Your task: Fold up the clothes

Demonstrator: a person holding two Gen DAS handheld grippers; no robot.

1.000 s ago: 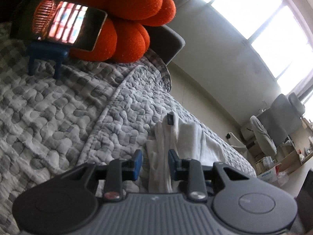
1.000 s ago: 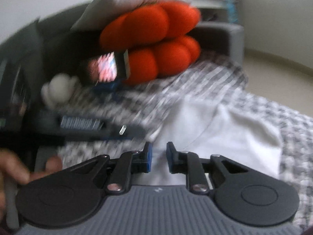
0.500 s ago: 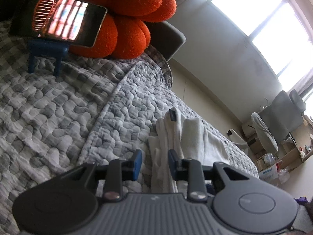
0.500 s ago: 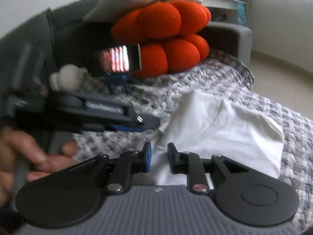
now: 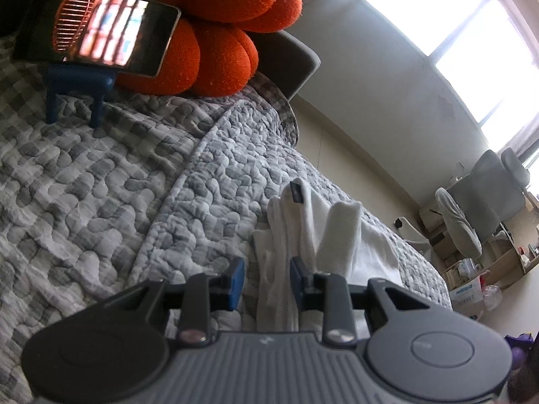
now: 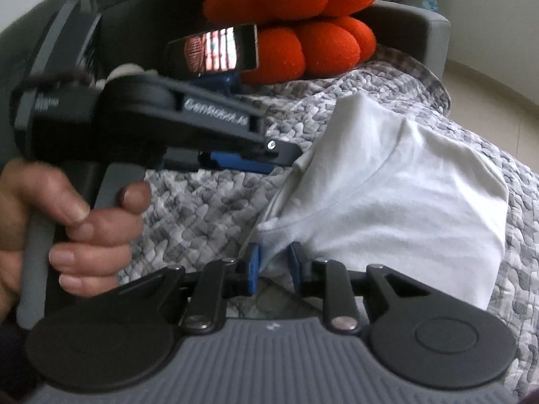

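Observation:
A white garment [image 5: 337, 229] [image 6: 404, 185] lies folded on the grey quilted bedspread [image 5: 101, 202] [image 6: 202, 208], with a dark neck label showing in the left wrist view. My left gripper [image 5: 267, 281] is open over the garment's near end, and a strip of white cloth runs between its fingers without being pinched. From the right wrist view, the left gripper [image 6: 286, 158] reaches the garment's left edge, held by a hand [image 6: 84, 219]. My right gripper [image 6: 273, 262] is open, narrowly, with the garment's near corner between its fingertips.
A phone on a blue stand [image 5: 97, 30] [image 6: 215, 50] and an orange knotted cushion [image 5: 229, 0] [image 6: 303, 6] sit at the head of the bed. The bed edge drops to the floor on the right. Grey chairs [image 5: 488, 195] and boxes stand by the window.
My right gripper has closed in on the garment's near corner, and its view has steadied. The left gripper has slid forward to the garment's left edge. Neither jaw gap has changed.

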